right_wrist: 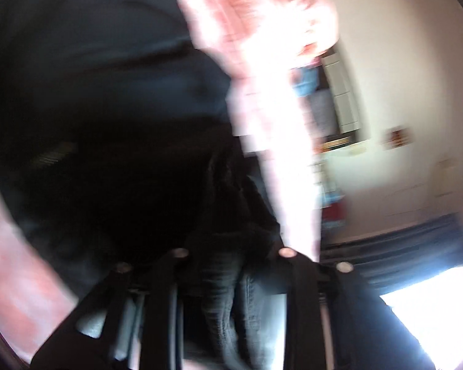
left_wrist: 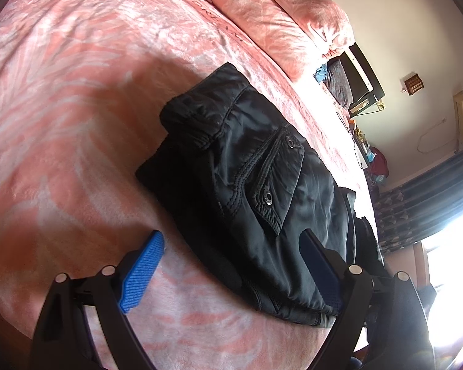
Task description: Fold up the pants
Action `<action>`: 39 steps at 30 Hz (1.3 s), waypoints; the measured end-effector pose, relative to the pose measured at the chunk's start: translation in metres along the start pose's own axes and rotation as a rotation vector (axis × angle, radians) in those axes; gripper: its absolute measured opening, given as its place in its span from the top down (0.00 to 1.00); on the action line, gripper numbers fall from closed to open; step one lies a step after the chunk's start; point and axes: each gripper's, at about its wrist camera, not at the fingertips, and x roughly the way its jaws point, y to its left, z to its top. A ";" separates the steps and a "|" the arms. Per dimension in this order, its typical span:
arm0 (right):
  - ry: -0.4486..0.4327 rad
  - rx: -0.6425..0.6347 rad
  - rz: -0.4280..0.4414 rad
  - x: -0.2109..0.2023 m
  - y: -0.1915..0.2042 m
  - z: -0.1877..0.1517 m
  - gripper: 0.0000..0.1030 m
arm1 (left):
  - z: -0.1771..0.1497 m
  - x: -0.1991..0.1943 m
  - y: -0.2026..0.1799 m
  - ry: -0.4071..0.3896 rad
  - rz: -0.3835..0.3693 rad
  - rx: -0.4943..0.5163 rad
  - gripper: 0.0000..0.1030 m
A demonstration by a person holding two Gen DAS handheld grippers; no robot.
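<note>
The black pants [left_wrist: 250, 182] lie folded into a compact bundle on the pink patterned bedspread [left_wrist: 77, 92], a flap pocket with two snaps facing up. My left gripper [left_wrist: 231, 265] is open just above the bed; its blue left pad [left_wrist: 142, 274] is over bare bedspread and its right pad [left_wrist: 321, 268] rests by the bundle's near right edge. The right wrist view is blurred. Dark fabric of the pants [right_wrist: 108, 108] fills it, and cloth bunches between the right gripper's [right_wrist: 228, 265] arms. Its fingertips are hidden in the dark cloth.
A rolled pink quilt [left_wrist: 271, 15] lies at the head of the bed. Beyond the bed's right edge stand dark furniture [left_wrist: 361, 77], clutter, a blue curtain [left_wrist: 432, 203] and a bright window [left_wrist: 450, 277].
</note>
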 end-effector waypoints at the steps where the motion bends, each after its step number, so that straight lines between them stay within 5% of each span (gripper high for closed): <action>1: 0.001 0.007 0.004 0.003 0.000 0.000 0.44 | 0.000 0.000 0.000 0.000 -0.001 0.001 0.13; 6: -0.095 0.036 0.042 -0.012 -0.012 0.000 0.09 | 0.002 -0.003 0.004 -0.005 -0.007 -0.010 0.13; 10: -0.177 -0.038 -0.026 -0.046 0.000 0.007 0.08 | 0.001 -0.003 0.003 -0.005 -0.004 -0.003 0.13; 14: -0.239 0.108 0.087 -0.083 -0.038 0.002 0.09 | 0.001 -0.005 0.005 -0.007 -0.007 -0.010 0.13; 19: -0.105 0.344 0.393 -0.055 -0.080 -0.017 0.11 | 0.000 -0.005 0.004 -0.013 -0.017 -0.010 0.13; 23: -0.041 0.390 0.515 -0.032 -0.070 -0.017 0.34 | -0.001 -0.006 0.003 -0.017 -0.020 -0.001 0.13; 28: -0.049 0.416 0.578 -0.034 -0.058 -0.025 0.87 | 0.001 -0.008 0.010 -0.021 -0.036 -0.031 0.13; 39: -0.084 0.368 0.596 -0.053 -0.047 -0.038 0.90 | 0.001 -0.006 0.008 -0.012 -0.030 -0.022 0.13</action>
